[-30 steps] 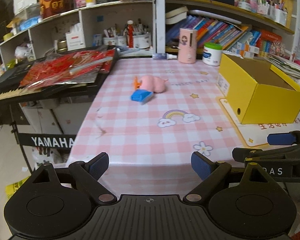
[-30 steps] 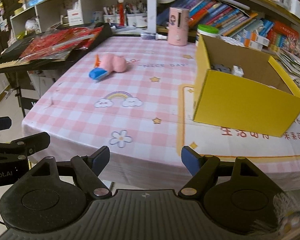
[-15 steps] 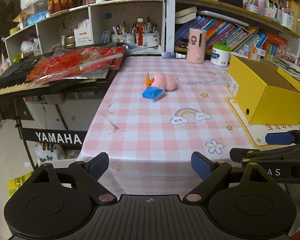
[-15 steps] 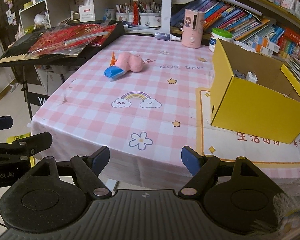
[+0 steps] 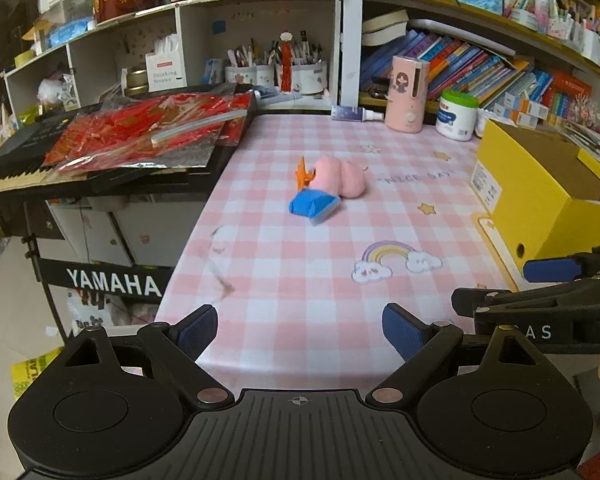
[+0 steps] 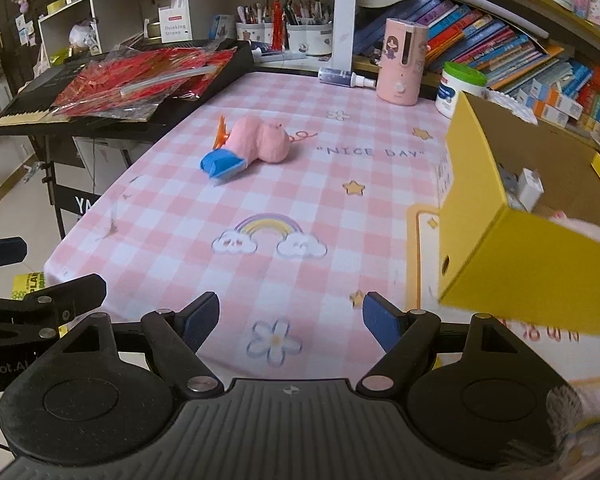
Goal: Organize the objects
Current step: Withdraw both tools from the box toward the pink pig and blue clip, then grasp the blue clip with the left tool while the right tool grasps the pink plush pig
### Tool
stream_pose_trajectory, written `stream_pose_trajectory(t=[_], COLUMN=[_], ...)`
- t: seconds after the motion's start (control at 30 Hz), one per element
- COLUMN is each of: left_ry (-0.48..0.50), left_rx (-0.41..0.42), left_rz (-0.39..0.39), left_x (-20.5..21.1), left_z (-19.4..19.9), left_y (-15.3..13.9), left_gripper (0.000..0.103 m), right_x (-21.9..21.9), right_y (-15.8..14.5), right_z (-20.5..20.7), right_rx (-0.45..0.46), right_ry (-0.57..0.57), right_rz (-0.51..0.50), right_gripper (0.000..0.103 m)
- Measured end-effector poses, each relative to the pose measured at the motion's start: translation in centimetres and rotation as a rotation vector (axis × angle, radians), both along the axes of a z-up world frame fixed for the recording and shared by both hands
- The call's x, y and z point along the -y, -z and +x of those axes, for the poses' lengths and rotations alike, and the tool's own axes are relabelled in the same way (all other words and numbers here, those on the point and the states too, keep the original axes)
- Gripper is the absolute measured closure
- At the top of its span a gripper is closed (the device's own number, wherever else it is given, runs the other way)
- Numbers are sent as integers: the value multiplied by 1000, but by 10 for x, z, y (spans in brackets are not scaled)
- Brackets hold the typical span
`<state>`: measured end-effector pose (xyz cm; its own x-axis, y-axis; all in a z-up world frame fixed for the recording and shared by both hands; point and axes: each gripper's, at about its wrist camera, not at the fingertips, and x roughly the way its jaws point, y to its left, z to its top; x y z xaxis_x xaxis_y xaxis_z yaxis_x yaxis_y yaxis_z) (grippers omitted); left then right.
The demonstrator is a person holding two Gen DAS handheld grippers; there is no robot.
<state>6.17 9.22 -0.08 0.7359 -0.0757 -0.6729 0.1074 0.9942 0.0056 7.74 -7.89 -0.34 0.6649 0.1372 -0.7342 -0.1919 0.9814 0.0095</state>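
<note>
Now approaching: left gripper (image 5: 296,326) and right gripper (image 6: 290,316) spread, empty. Soft pink plush toy (image 6: 262,142), blue wedge (image 6: 222,165) touching, toward tabletop's far-left edge, well apart from yellow cardboard box (image 6: 512,240). Next, presumably: reach, pinch.

- Left wrist view: low at near table edge, facing across pink checked tablecloth (image 5: 300,264) toward shelves, angled down.
- Right wrist view: same direction, further right, closer to yellow box (image 6: 512,248).
- Shared: pink plush toy (image 5: 340,178) (image 6: 262,144), rainbow print, box, back shelves.
- Each view catches other gripper at its side edge.
</note>
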Motion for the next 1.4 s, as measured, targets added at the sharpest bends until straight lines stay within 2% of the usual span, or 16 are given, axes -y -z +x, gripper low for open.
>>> stream_pose_trajectory(t=[0.37, 0.73, 1.17, 1.4], left_ry=[-47, -65, -82, -65], left_rx=[-11, -10, -62, -109], left_rz=[-9, 17, 23, 30], left_x=[12, 30, 43, 46], left_z=[58, 115, 184, 208], left_y=[2, 8, 41, 63], left_gripper=[12, 14, 19, 34], right_x=[13, 23, 4, -6], right_y=[-6, -17, -10, -2], right_z=[74, 151, 213, 232], right_rx=[32, 70, 44, 11], right_ry=[-5, -16, -99, -136], right_rz=[12, 74, 117, 137], right_gripper=[25, 25, 24, 21])
